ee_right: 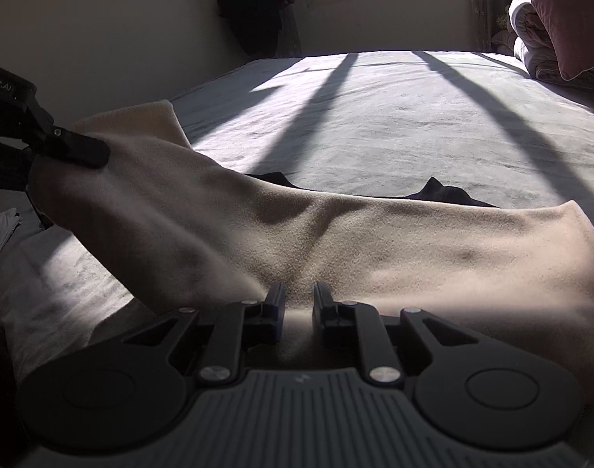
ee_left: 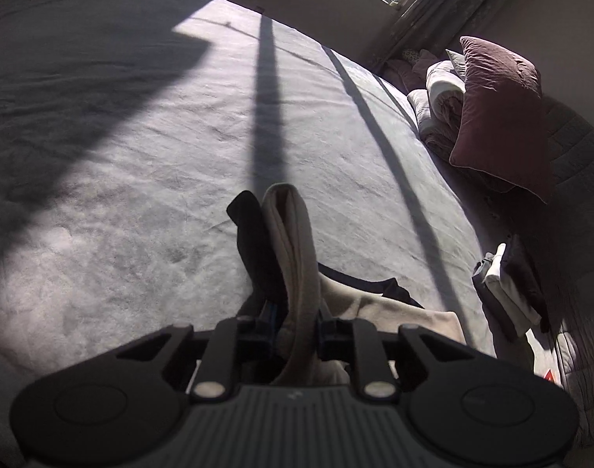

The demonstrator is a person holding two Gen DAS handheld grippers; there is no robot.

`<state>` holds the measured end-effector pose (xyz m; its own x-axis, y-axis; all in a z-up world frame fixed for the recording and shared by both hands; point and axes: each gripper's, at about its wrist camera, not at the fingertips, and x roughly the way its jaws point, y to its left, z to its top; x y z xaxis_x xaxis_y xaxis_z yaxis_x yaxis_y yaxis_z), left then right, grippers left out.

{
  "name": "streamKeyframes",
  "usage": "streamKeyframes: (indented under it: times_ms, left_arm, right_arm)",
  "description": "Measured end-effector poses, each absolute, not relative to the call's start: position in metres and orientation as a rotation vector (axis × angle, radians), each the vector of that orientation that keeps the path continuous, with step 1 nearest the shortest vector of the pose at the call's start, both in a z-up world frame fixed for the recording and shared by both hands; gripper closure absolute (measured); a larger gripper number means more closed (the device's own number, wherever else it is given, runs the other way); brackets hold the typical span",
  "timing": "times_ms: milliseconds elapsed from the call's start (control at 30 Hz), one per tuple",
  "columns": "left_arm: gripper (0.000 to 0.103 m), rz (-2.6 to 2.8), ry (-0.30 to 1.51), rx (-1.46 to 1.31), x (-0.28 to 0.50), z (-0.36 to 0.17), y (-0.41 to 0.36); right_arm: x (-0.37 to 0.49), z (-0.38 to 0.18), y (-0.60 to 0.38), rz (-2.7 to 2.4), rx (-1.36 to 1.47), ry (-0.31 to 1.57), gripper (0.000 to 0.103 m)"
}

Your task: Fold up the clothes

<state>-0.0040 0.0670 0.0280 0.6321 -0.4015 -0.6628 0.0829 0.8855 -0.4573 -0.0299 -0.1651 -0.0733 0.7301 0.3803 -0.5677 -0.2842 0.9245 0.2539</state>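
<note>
Left tool [ee_left: 293, 323]: nearest our left wrist lens; we see it pinching a doubled fold of the beige garment [ee_left: 293, 241], whose loop stands up past the fingertips and hides them.
Dark cloth [ee_left: 254, 241]: pressed against that fold; we cannot tell whether it is lining or a separate piece.
Beige garment: lifted at the left, the rest spread flat on the grey bed [ee_left: 141, 156]; its near edge is cut off by our tool bodies.
Right tool [ee_right: 299, 300]: pressed onto the garment's near hem, fabric bunched between its nearly closed fingers.
Folded pile [ee_left: 507, 284]: right edge of the bed, half in shadow, items hard to separate.
Pillow [ee_left: 500, 117]: leaning on rolled bedding [ee_left: 441, 93], partly hiding it.
</note>
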Motion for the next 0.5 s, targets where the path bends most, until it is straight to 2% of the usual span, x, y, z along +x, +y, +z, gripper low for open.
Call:
streamKeyframes:
  times_ms: [67, 167, 267, 433, 500]
  left_arm:
    - [0.085, -0.329, 0.832, -0.379, -0.005, 0.037, 0.05]
    - [0.085, -0.378, 0.831, -0.353, -0.003, 0.042, 0.027]
    - [0.085, -0.417, 0.842, -0.33, 0.001, 0.042, 0.004]
    - [0.084, -0.471, 0.865, -0.307, 0.006, 0.037, -0.028]
    - [0.082, -0.49, 0.882, -0.297, 0.01, 0.032, -0.04]
  right_arm:
    - [-0.028, -0.068, -0.179, 0.366, 0.261, 0.664, 0.077]
    - [-0.028, -0.058, -0.207, 0.361, 0.439, 0.654, 0.074]
    - [-0.028, -0.05, -0.237, 0.361, 0.634, 0.634, 0.062]
    - [-0.026, -0.047, -0.283, 0.387, 0.946, 0.6, 0.052]
    - [-0.022, -0.048, -0.294, 0.406, 1.044, 0.598, 0.041]
